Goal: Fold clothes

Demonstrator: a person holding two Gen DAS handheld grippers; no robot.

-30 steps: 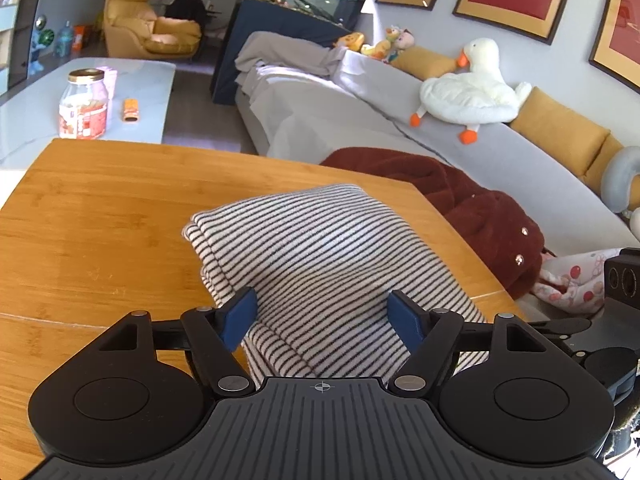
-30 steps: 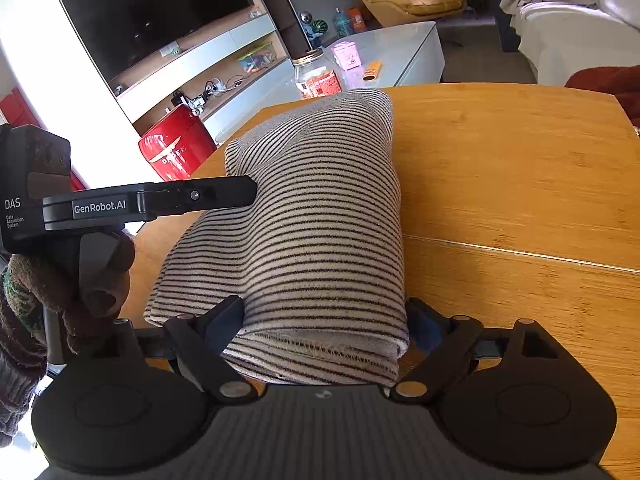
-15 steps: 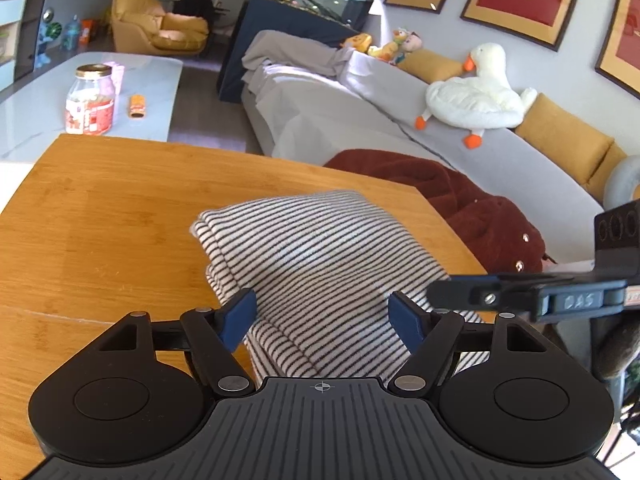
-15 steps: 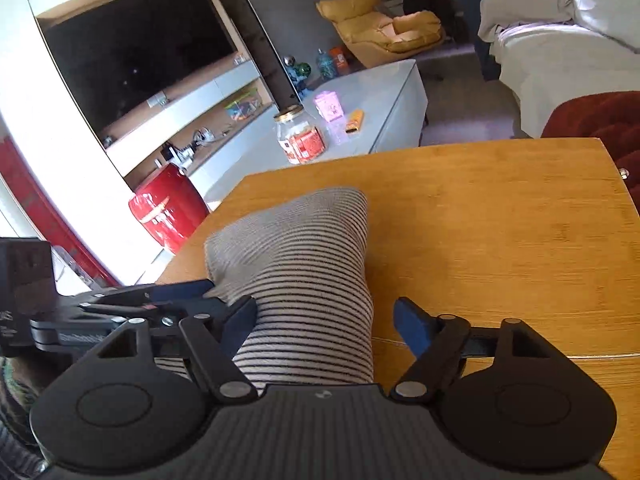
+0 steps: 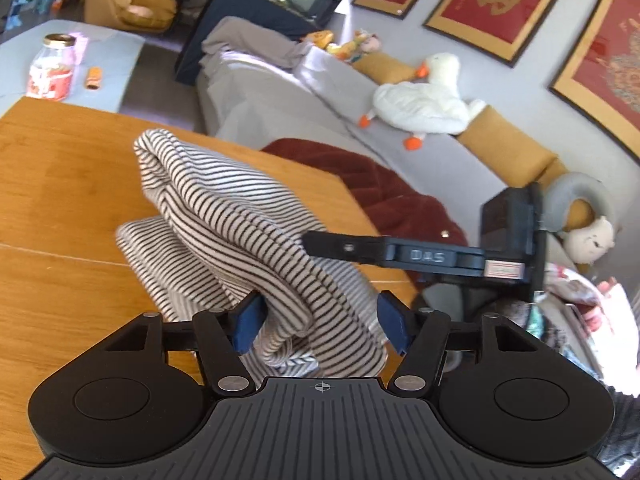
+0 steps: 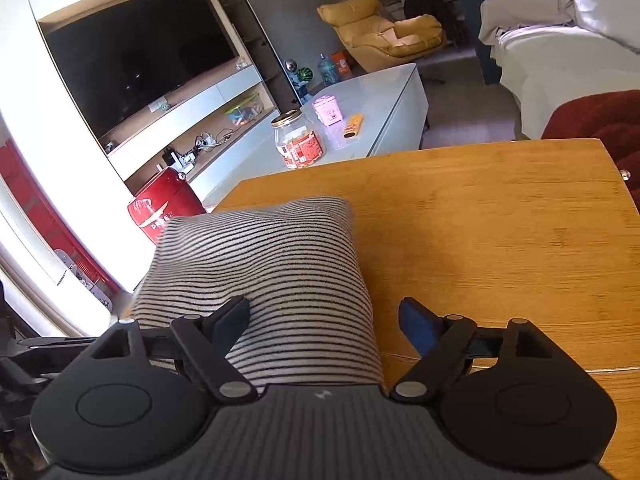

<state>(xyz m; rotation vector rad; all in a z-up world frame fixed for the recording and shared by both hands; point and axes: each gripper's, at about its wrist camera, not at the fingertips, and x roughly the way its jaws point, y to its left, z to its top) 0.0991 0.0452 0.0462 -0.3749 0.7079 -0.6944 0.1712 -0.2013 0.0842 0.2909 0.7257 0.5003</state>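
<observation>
A black-and-white striped garment, folded and bunched into a raised ridge, rests on the wooden table. My left gripper has its near end between its blue pads; the jaws are closing and both pads touch the cloth. In the left wrist view my right gripper reaches in from the right, its tip against the cloth. In the right wrist view the garment lies between the fingers of the right gripper. Its jaws are opening; the left finger lies against the cloth, and the right pad stands apart over bare table.
A dark red garment lies on the grey sofa just past the table's far right edge, with a white goose plush behind. A jar stands on the pale coffee table beyond. A red mini fridge sits left of the table.
The left jaws have narrowed onto the garment, which now stands bunched and higher. The right gripper has drawn back along the cloth, which no longer fills its jaws.
</observation>
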